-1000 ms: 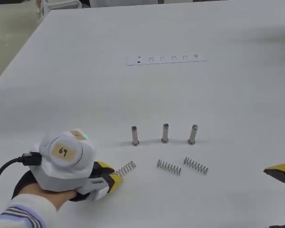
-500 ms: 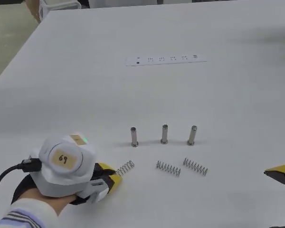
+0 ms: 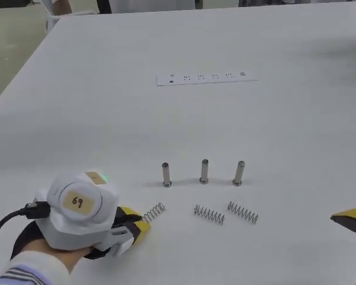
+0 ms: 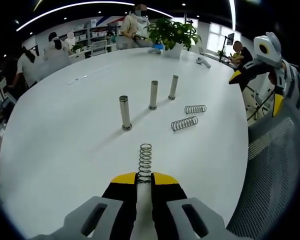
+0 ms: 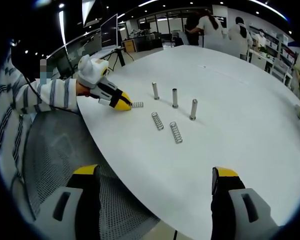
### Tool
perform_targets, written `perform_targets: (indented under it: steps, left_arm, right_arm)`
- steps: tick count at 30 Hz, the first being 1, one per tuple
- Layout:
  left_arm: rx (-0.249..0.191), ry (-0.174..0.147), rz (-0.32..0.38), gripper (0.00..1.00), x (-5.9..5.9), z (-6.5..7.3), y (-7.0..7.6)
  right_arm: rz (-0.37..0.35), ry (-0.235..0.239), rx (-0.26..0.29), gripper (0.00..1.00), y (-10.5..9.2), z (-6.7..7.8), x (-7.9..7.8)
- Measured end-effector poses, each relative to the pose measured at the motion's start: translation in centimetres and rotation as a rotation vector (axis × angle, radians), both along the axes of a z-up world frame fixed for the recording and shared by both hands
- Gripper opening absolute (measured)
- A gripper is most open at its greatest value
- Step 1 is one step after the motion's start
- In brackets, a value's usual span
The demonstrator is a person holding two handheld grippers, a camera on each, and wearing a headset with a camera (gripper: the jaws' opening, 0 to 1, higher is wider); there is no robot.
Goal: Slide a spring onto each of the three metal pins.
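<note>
Left gripper (image 4: 145, 178) has its jaws pinched on the near end of a spring (image 4: 145, 159), which lies flat on the table (image 3: 107, 119) with its long axis pointing straight out from the tips. One pin (image 4: 124, 113) stands upright just ahead and slightly left, so this hand is the nearer one. It sits low, almost level with the tabletop. Right gripper (image 5: 155, 175), jaws wide apart, hangs beyond the table's edge, well apart from the pins.
</note>
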State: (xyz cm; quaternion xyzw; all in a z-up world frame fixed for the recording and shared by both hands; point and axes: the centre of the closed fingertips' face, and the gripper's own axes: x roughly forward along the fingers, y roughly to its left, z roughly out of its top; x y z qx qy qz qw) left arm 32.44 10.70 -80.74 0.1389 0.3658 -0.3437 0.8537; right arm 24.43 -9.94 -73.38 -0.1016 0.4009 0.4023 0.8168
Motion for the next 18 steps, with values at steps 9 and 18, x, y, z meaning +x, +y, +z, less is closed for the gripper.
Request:
perform_targets:
  steps: [9, 18]
  left_arm:
    - [-0.058, 0.043, 0.054, 0.02, -0.2, 0.4, -0.1]
    - [-0.094, 0.007, 0.003, 0.02, -0.1, 2.0, -1.0]
  right_arm:
    - [0.004, -0.002, -0.001, 0.91, 0.0, 0.0, 0.1]
    - [0.003, -0.004, 0.000, 0.90, 0.0, -0.1, 0.2]
